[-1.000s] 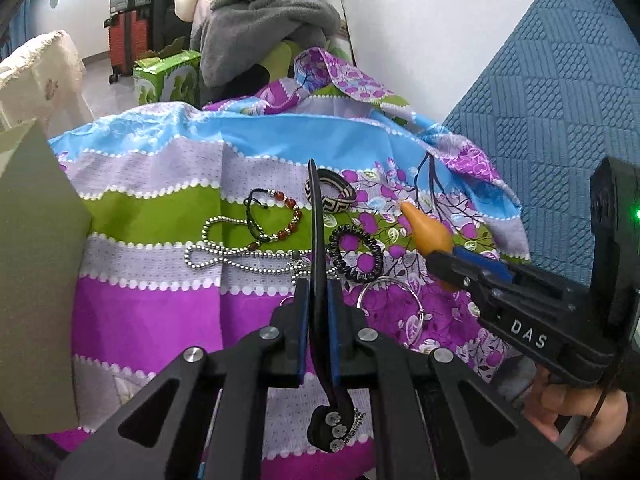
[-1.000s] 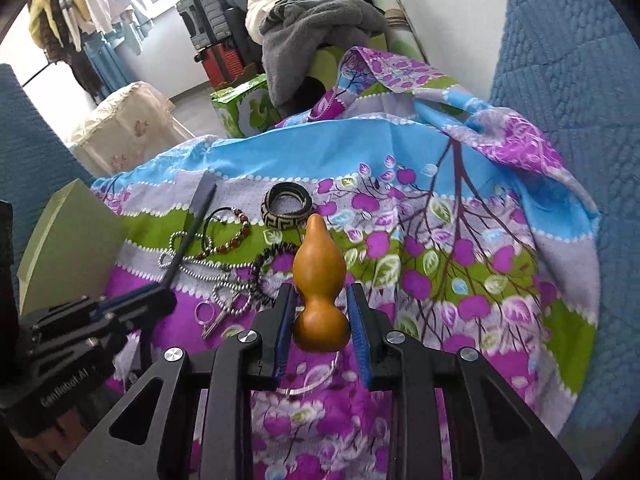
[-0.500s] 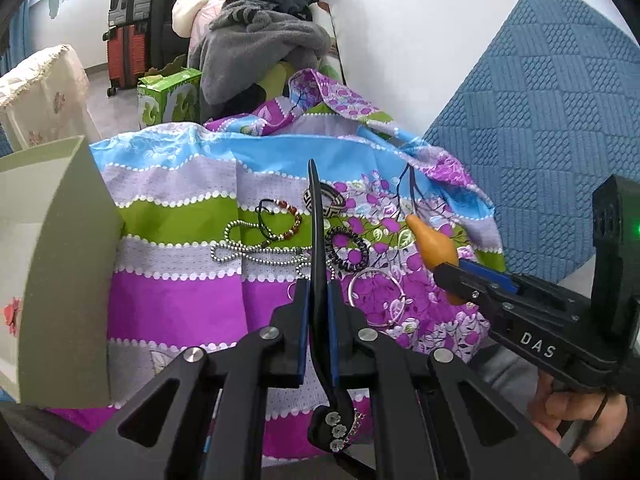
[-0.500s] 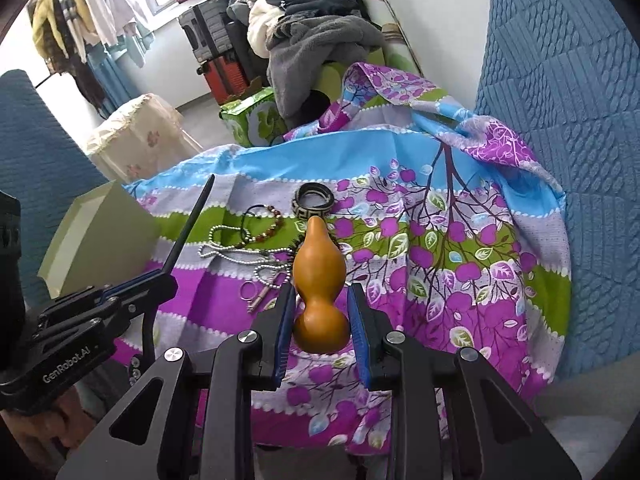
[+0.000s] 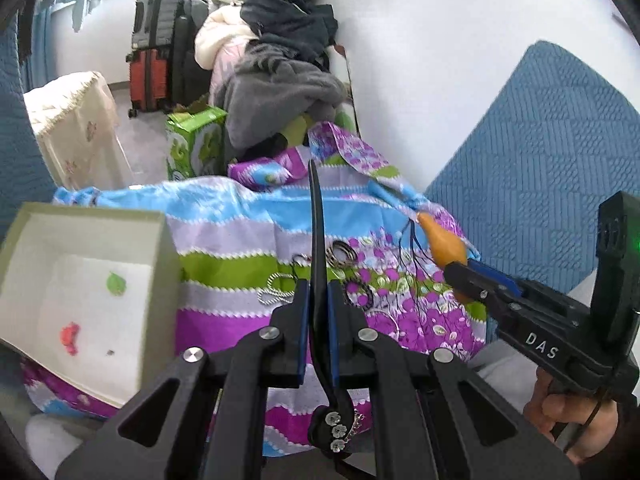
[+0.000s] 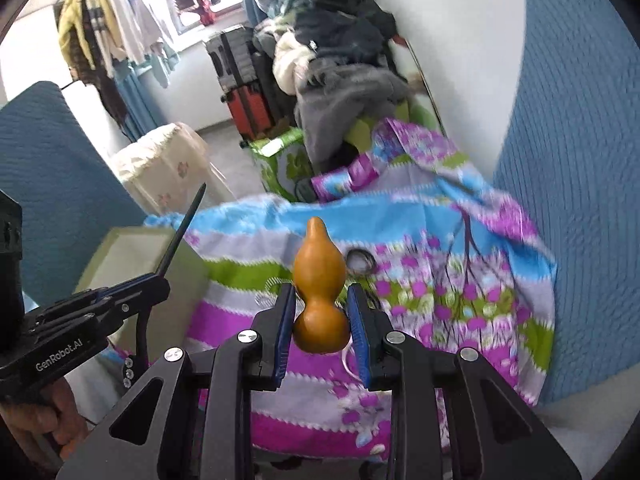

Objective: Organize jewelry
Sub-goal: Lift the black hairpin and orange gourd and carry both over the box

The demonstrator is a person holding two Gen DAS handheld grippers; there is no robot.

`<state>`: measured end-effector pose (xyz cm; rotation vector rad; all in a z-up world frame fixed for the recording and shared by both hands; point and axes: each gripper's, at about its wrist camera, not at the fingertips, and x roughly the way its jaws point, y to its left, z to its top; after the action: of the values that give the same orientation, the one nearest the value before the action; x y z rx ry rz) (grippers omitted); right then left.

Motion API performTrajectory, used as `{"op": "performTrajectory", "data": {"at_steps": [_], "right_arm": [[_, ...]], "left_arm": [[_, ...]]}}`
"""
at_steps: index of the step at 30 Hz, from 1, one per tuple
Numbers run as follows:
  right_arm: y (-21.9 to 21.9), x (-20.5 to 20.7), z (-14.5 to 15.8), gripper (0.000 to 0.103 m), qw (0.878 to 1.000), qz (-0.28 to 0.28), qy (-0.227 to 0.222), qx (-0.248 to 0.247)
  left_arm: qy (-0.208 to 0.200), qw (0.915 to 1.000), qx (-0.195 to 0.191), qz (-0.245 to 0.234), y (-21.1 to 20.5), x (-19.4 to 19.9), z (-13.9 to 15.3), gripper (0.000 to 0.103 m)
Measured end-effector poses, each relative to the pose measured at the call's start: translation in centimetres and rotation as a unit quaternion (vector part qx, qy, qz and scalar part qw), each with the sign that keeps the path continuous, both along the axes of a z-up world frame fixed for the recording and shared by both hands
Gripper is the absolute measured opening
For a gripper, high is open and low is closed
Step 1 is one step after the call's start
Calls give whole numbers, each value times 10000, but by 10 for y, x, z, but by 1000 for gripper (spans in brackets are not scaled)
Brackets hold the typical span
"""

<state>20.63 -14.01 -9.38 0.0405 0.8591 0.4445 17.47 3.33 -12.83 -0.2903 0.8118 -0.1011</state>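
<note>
My left gripper (image 5: 318,300) is shut on a long black hairpin (image 5: 316,220) with small flower studs at its lower end (image 5: 336,432); the pin also shows in the right wrist view (image 6: 182,232). My right gripper (image 6: 320,308) is shut on an orange gourd-shaped ornament (image 6: 320,280), also seen in the left wrist view (image 5: 442,242). Both are held above a colourful striped cloth (image 5: 240,248). Bracelets and a bead chain (image 5: 276,294) lie on the cloth ahead. An open pale green box (image 5: 88,280) stands at the left, a little below my left gripper.
A blue quilted cushion (image 5: 540,160) rises at the right. A pile of clothes (image 5: 280,80), suitcases (image 5: 156,68) and a green carton (image 5: 196,144) are behind the cloth. A cream covered stool (image 5: 76,120) is at the back left.
Both grippers have pulled back and risen from the cloth, each still holding its item. The jewelry looks smaller and farther. The green box's open inside has come into the left wrist view.
</note>
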Motion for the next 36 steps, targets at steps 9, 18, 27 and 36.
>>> {"op": "performTrajectory", "data": {"at_steps": [9, 18, 27, 36], "right_arm": [[44, 10, 58, 24, 9973, 360, -628, 94], [93, 2, 99, 24, 9904, 748, -1102, 362], [150, -6, 104, 24, 9839, 1331, -1116, 412], [211, -11, 56, 20, 9805, 1856, -617, 196]], "left_arm": [[-531, 9979, 246, 291, 39, -12, 58, 8], [-907, 9923, 412, 737, 82, -36, 90, 8], [-897, 9872, 395, 1257, 130, -56, 82, 8], [-502, 9851, 142, 1639, 174, -60, 39, 8]]}}
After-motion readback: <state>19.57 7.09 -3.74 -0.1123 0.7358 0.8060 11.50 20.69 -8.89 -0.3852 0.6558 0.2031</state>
